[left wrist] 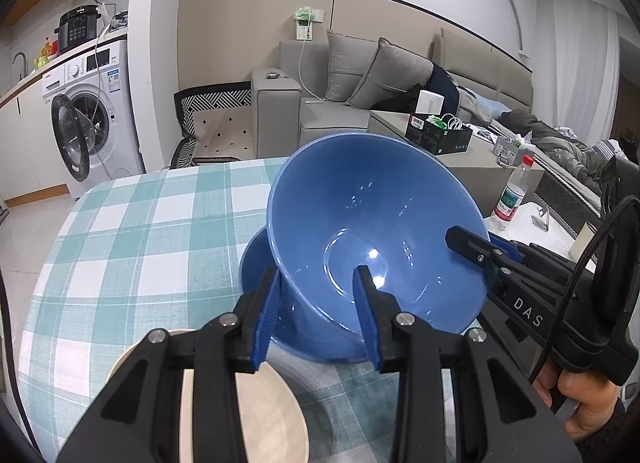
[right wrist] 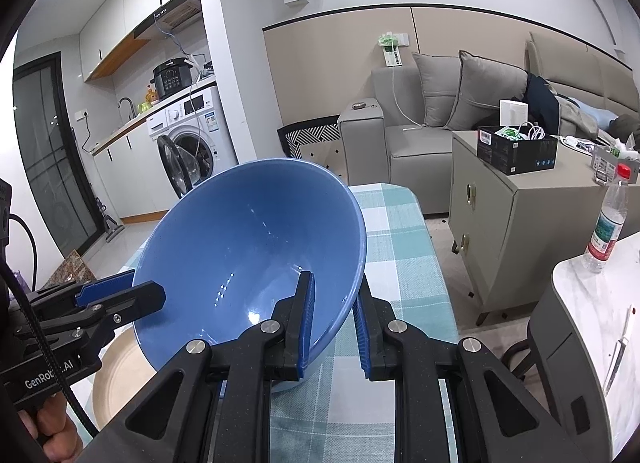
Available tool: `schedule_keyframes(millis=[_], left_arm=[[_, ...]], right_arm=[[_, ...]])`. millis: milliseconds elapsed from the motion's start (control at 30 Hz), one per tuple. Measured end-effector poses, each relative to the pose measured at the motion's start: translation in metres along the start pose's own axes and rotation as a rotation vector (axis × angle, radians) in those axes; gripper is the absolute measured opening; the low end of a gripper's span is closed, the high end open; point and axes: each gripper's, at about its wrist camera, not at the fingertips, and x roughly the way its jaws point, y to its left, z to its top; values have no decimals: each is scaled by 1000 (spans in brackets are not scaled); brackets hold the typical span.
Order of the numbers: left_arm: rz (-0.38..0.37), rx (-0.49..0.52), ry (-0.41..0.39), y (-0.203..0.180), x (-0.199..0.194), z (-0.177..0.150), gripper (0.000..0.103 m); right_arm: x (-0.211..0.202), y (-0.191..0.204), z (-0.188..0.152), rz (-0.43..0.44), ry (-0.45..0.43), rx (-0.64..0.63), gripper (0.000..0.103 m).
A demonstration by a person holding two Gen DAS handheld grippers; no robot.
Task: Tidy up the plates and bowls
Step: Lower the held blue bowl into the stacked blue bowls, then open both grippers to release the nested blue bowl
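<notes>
A: Checked tablecloth (left wrist: 132,223), sofa behind. Grip state?

B: right gripper (right wrist: 334,317) nearly closed, pinching upper blue bowl (right wrist: 248,247) rim. left gripper (left wrist: 316,315) part-open, straddling its near-left wall; contact unclear.

A: Position?

B: Tilted, mouth nearward, directly over lower blue bowl (left wrist: 260,259); beige plate (left wrist: 264,415) near-left.

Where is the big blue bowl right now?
The blue bowl is tilted above the checked tablecloth, held at its rim by both the left gripper and right gripper, beside a beige plate.
</notes>
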Motion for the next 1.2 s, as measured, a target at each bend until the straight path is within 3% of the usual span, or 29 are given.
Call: schedule_keyframes(millis=[900,1200], left_arm=[[56,-13,62,20,22,-16,35],[39,-15,85,23,28,-22,36]], right_arm=[[40,17,-15,-33,76,-74,19],[42,21,-18,-46,72,-97,23]])
